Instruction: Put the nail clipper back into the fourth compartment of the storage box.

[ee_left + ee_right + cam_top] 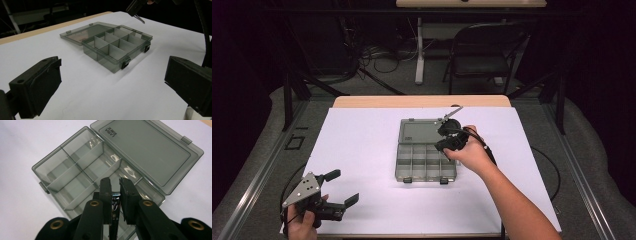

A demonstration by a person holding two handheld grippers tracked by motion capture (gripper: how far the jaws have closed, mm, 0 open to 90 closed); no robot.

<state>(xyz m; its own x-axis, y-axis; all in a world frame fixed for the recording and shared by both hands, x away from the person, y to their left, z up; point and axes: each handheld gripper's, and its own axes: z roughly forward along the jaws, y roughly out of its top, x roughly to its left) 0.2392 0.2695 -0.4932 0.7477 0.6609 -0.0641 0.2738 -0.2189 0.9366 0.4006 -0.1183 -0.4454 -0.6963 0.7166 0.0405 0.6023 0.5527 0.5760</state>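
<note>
Smoky translucent compartment box (427, 162), lid (419, 131) laid fully open, flat mid-tabletop (362, 150); thin metal piece (114, 203) pinched above its right edge.

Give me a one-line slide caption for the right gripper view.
Right gripper clamps a small metal piece above the open compartment box.

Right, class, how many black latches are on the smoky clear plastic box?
2. One black latch sits at the left end of the near wall of the smoky clear plastic box, the other at the right end. None looks hidden.
</note>
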